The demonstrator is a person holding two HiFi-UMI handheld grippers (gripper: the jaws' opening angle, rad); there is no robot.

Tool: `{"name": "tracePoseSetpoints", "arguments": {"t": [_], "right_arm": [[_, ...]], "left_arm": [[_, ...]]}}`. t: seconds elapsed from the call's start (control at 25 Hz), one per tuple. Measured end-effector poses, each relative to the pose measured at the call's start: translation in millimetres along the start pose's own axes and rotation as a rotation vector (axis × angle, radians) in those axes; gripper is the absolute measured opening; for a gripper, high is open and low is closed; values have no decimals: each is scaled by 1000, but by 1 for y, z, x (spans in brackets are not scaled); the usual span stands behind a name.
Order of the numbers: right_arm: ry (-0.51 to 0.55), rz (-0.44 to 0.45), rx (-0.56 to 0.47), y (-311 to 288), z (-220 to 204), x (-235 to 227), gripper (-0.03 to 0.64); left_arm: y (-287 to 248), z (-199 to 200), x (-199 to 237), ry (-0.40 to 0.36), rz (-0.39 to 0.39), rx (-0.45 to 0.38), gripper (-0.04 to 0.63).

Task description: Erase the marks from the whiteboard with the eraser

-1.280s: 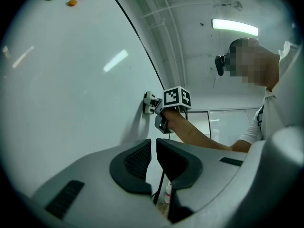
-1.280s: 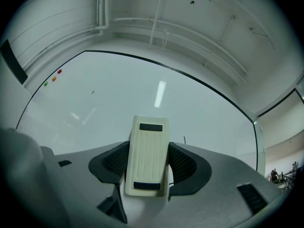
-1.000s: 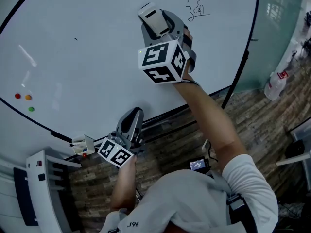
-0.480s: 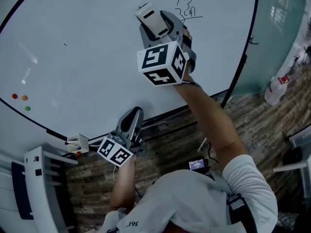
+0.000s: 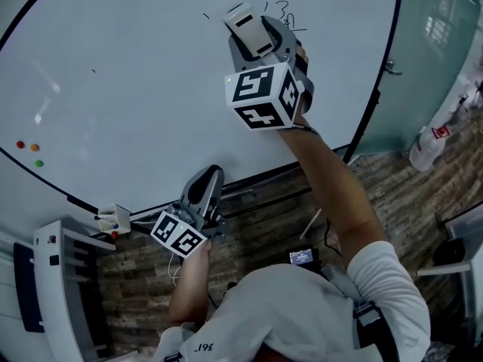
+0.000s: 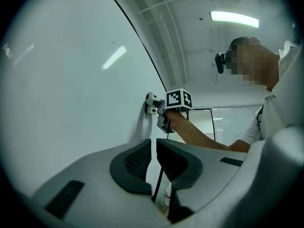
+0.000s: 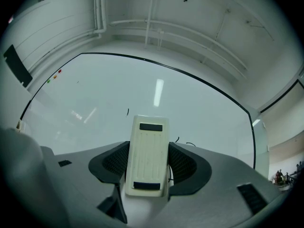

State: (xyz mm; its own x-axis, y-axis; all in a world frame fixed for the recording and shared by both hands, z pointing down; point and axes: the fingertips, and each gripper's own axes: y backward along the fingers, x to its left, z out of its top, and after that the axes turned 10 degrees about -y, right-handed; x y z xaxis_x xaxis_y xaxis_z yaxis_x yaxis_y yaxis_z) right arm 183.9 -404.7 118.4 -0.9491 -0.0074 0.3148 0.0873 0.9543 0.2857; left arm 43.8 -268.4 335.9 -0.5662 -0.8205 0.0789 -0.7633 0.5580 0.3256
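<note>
Right hand-held gripper [image 5: 258, 38] grips the eraser [image 7: 147, 152] against the whiteboard [image 5: 136, 89] — beside the marks [image 5: 290, 13]. Left hand-held gripper [image 6: 153, 158] clenched, empty.

A person in a white short-sleeved shirt [image 5: 302, 315], small dark print at its hem and a dark strap [image 5: 367, 317] across the back by the right sleeve [image 5: 389, 274], with a dark camera [image 6: 219, 63] mounted on the head. The right gripper [image 5: 253, 23] and the left gripper [image 6: 153, 148] are moulded in smooth grey plastic. Their jaws are lined with black ribbed pads [image 6: 135, 161], with dark rectangular insets further back on the shells. Each carries a white cube, the right cube [image 5: 263, 96] and the left cube [image 5: 179, 234], printed with black square markers. A thin dark cord or band shows at the right wrist [image 5: 303, 130].
</note>
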Motion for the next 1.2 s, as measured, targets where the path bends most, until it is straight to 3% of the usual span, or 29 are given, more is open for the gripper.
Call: {"name": "tracePoseSetpoints", "arguments": {"t": [0.76, 1.2], "right_arm": [[17, -47, 19, 7, -33, -77, 273], [27, -164, 76, 16, -65, -150, 273]], "left_arm": [[-39, -21, -14, 15, -17, 17, 26], [-53, -25, -19, 19, -50, 33, 26]]}}
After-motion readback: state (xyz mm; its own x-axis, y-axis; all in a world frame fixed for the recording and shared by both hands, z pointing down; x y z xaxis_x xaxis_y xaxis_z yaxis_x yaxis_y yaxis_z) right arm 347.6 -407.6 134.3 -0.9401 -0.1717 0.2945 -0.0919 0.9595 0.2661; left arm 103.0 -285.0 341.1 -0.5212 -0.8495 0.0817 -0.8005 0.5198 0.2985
